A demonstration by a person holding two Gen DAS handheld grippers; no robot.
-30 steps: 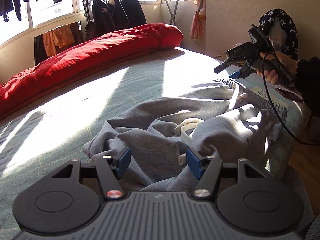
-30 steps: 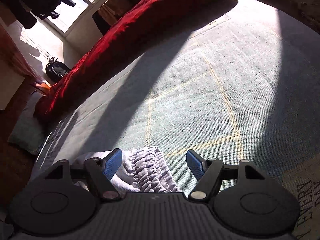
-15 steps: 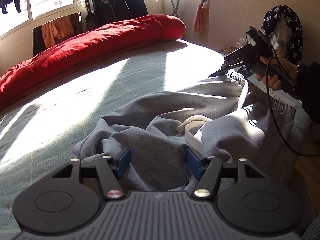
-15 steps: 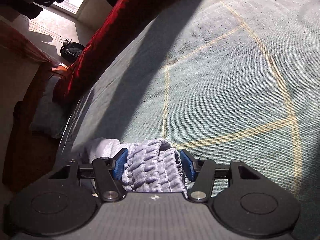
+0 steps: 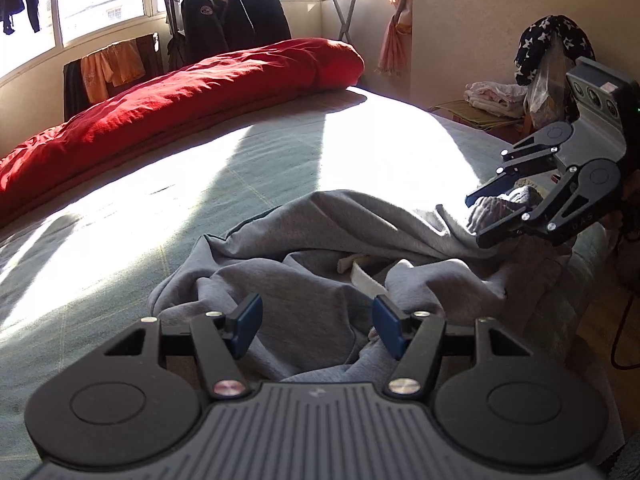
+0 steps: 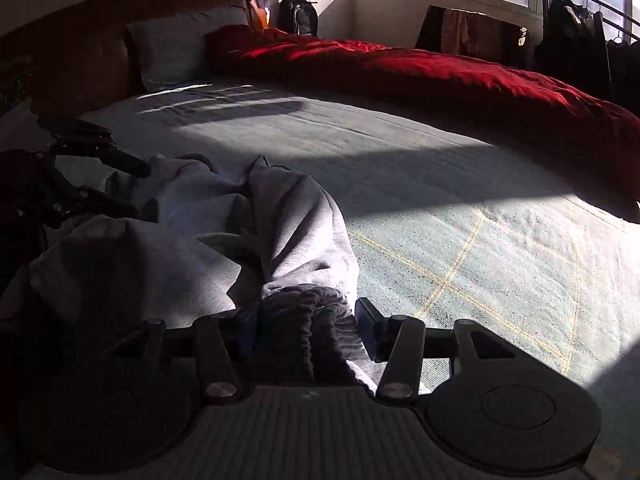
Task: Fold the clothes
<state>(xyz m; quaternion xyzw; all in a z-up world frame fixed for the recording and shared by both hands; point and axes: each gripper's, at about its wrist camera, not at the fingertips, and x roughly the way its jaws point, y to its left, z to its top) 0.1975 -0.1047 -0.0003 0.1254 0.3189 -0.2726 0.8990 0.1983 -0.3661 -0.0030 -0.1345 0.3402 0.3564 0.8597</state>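
We see no box, basket or drawer in either view; the bed alone carries everything, with our gray sweatpants crumpled on its near side and a long red quilt lying along the far side under the windows. Our left gripper hangs low over the near folds of the pants with its blue pads wide apart and nothing between them. Our right gripper has the ribbed waistband bunched between its pads, pressed in from both sides, and the left wrist view shows the same gripper raised at the right with gray cloth caught in its fingers. A pale drawstring shows in the hollow of the heap. The legs and cuffs of the pants are lost in the folds, so we cannot tell how they lie. The near part of the right wrist view is in deep shadow, and the left pad there is hard to make out. A pillow leans at the headboard, and dark jackets hang on a rack by the window.
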